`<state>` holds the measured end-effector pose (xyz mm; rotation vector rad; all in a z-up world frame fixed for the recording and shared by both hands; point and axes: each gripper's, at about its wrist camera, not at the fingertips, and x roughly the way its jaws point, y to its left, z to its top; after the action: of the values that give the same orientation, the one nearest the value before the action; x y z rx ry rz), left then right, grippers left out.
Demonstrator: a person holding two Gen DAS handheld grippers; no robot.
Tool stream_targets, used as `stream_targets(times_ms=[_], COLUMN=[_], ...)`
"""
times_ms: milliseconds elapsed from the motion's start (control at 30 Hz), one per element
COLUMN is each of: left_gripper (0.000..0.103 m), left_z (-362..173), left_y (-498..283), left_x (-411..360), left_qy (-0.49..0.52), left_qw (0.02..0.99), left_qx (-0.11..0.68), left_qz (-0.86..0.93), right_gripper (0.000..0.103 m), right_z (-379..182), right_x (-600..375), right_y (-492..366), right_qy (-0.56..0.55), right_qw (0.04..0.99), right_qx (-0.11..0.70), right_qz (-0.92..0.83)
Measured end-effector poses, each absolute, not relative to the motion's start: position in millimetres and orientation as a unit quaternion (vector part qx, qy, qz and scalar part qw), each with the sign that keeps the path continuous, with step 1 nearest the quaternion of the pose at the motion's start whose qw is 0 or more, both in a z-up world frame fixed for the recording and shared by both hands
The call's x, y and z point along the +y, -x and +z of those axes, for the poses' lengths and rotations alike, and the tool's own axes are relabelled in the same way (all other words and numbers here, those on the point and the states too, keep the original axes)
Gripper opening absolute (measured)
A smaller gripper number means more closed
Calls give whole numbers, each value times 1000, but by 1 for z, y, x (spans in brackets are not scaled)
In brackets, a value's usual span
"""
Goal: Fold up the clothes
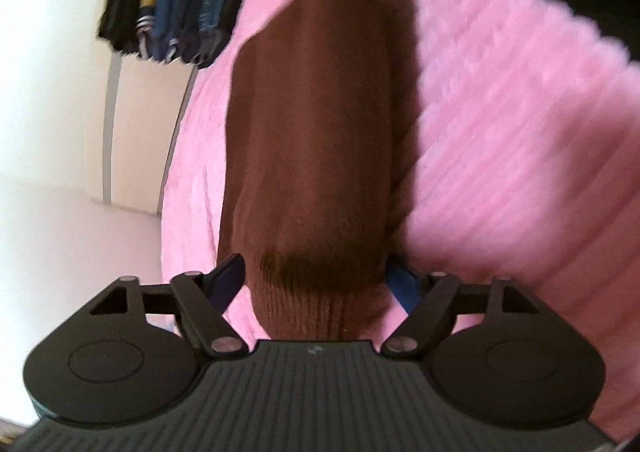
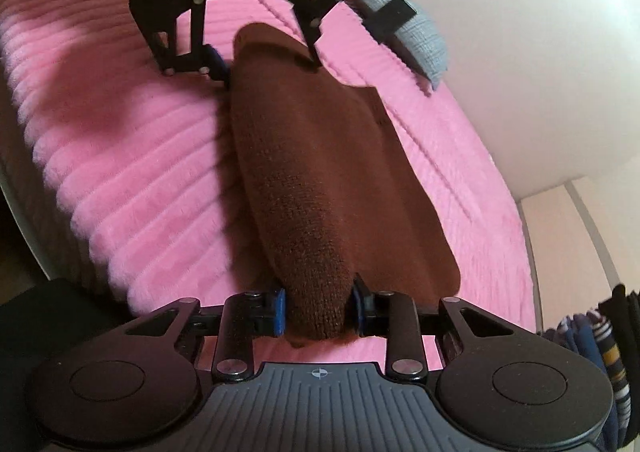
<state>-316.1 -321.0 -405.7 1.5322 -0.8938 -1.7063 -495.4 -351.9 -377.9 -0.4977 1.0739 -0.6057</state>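
A brown knitted garment (image 2: 316, 180) lies stretched along a pink ribbed bedspread (image 2: 132, 156), folded over into a long roll with a flat layer under it on the right. My right gripper (image 2: 318, 310) is shut on the near end of the roll, with its blue pads pressed on both sides. My left gripper (image 2: 268, 64) shows at the far end in the right wrist view, with its fingers astride the other end of the garment. In the left wrist view the garment (image 1: 316, 140) runs away from my left gripper (image 1: 316, 284), whose fingers are spread wide around its ribbed end.
A grey-blue folded cloth (image 2: 416, 32) lies on the bed beyond the garment. A stack of dark and striped folded clothes (image 1: 176, 0) sits at the bed's far edge in the left wrist view. White walls and a cupboard (image 1: 136, 132) border the bed.
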Motion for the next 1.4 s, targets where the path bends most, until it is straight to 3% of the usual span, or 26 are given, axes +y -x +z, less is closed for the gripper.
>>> stream_targets(times_ms=[67, 133, 167, 200, 267, 367, 400, 433, 733, 900, 1000, 1100, 1233, 1400], left_gripper=[55, 32, 30, 26, 24, 23, 23, 23, 21, 20, 20, 20, 21, 21], left_z=[-412, -417, -416, -412, -404, -384, -379, -374, -327, -265, -225, -203, -241, -333], left_y=[323, 327, 330, 330, 330, 326, 326, 325, 309, 275, 250, 231, 231, 261], left_x=[-326, -332, -333, -333, -335, -342, -344, -347, -373, -385, -376, -342, -271, -185], left_qy=[-597, -610, -615, -615, -615, -602, -598, -594, -567, -551, -543, -545, -582, -596], left_qw=[320, 309, 308, 314, 325, 346, 349, 353, 381, 446, 498, 537, 537, 512], left_qx=[-357, -363, -355, -341, -312, -249, -233, -217, -163, -171, -178, -182, -154, -39], left_qz=[-643, -633, -633, -638, -647, -675, -682, -689, -712, -684, -652, -618, -590, -617], right_gripper=[30, 42, 57, 64, 65, 64, 44, 33, 28, 28, 29, 29, 29, 29], right_z=[-383, -389, -393, -396, -403, -418, -419, -418, -328, -268, -258, -283, -349, -406], right_x=[-349, -337, -333, -330, -327, -335, -342, -350, -418, -441, -422, -382, -325, -278], right_y=[499, 500, 500, 500, 498, 496, 496, 496, 482, 436, 412, 402, 409, 430], right_qy=[244, 274, 289, 303, 316, 336, 334, 328, 349, 408, 420, 420, 400, 373], right_qw=[785, 776, 774, 772, 774, 770, 769, 770, 800, 812, 828, 841, 847, 841], right_qx=[497, 494, 488, 481, 475, 478, 480, 482, 414, 335, 295, 292, 337, 390], right_qz=[-279, -281, -283, -285, -274, -256, -258, -261, -259, -247, -226, -174, -96, -36])
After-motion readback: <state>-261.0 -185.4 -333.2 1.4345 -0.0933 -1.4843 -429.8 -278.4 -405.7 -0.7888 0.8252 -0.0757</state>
